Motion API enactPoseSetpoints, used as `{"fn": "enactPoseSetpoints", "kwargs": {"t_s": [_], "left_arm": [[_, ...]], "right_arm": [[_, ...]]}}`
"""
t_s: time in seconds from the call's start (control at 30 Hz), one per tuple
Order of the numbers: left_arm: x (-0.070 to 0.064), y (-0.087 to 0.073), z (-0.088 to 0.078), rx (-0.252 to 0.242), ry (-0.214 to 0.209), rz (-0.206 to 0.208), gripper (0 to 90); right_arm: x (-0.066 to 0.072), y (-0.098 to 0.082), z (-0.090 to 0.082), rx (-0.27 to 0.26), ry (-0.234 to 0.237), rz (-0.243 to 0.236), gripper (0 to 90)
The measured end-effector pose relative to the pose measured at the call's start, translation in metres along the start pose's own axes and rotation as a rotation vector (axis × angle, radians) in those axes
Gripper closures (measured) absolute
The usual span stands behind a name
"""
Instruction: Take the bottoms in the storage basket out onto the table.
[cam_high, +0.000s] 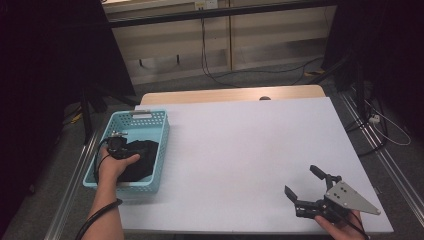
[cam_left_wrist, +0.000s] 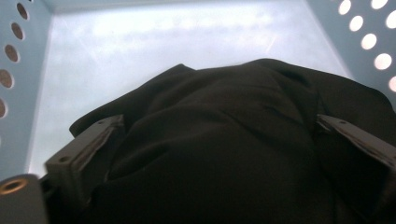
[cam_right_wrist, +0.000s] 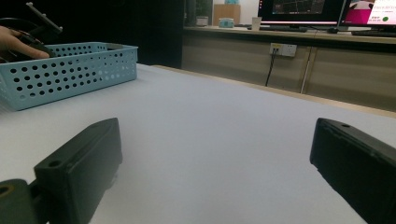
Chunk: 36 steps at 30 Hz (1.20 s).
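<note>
Black cloth (cam_high: 140, 160) lies bunched in the near half of the light blue perforated basket (cam_high: 159, 150), which sits at the left edge of the white table (cam_high: 240, 150). The left gripper (cam_high: 120, 148) reaches down into the basket, held by the person's left hand (cam_high: 114, 165), and its own view looks straight onto the dark fabric (cam_left_wrist: 224, 154). There the two jaws stand wide apart on either side of a raised fold of the cloth, with the fabric bulging up between them; whether the pads press on it cannot be told, as the cloth drapes over the tips. Beyond the cloth, the bare pale floor of the basket (cam_left_wrist: 154, 51) and its holed walls show. Well apart from all this, at the table's near right corner, the right gripper (cam_high: 299, 186) rests low over the bare surface in the person's right hand (cam_high: 340, 227), carrying its grey three-cornered plate. Its jaws are spread wide with nothing between them, as its own view confirms over the white tabletop (cam_right_wrist: 224, 140), with the basket (cam_right_wrist: 70, 70) off to the left.
</note>
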<state>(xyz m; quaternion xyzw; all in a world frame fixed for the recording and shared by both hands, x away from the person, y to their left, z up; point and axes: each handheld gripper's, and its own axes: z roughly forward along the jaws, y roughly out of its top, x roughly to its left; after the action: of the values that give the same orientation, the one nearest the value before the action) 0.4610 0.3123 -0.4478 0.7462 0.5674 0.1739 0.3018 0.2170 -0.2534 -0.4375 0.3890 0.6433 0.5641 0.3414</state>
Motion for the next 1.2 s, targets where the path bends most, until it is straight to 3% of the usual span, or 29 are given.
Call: {"fn": "enactPoseSetpoints", "kwargs": {"t_s": [0.07, 0.1, 0.27, 0.3, 0.5, 0.67, 0.8, 0.93, 1.1, 1.2], "left_arm": [[0.0, 0.001, -0.001, 0.009, 0.001, 0.001, 11.9], [-0.002, 0.002, -0.001, 0.012, 0.004, -0.018, 15.5], [-0.001, 0.003, -0.006, 0.014, -0.042, -0.02, 30.2], [-0.001, 0.003, -0.006, 0.011, -0.044, -0.027, 36.6], [-0.005, 0.007, -0.008, 0.042, -0.053, -0.044, 48.4], [-0.006, 0.01, -0.008, 0.036, -0.064, -0.046, 57.9], [-0.008, 0.013, -0.009, 0.034, -0.069, -0.054, 62.1], [-0.011, 0.02, -0.012, 0.061, -0.045, -0.032, 65.3], [-0.01, 0.032, -0.024, 0.073, -0.031, -0.052, 67.5], [-0.008, 0.037, -0.031, 0.063, -0.021, -0.04, 67.7]], "right_arm": [[0.0, 0.0, 0.0, 0.001, 0.002, 0.001, 1.6], [0.0, 0.0, 0.0, 0.003, 0.002, 0.001, 1.6], [0.0, 0.001, 0.0, 0.002, 0.002, -0.002, 1.6], [0.0, 0.001, 0.0, 0.001, 0.004, -0.003, 1.6], [0.0, 0.001, 0.001, 0.002, 0.011, -0.005, 1.6], [0.0, 0.001, 0.0, 0.002, 0.009, -0.006, 1.6], [-0.001, 0.001, 0.0, 0.001, 0.007, -0.005, 1.4], [-0.002, 0.001, 0.001, 0.0, 0.002, 0.003, 1.4], [-0.002, 0.001, 0.0, -0.007, 0.001, 0.001, 1.3], [-0.002, 0.001, 0.0, -0.003, 0.004, 0.007, 1.1]]}}
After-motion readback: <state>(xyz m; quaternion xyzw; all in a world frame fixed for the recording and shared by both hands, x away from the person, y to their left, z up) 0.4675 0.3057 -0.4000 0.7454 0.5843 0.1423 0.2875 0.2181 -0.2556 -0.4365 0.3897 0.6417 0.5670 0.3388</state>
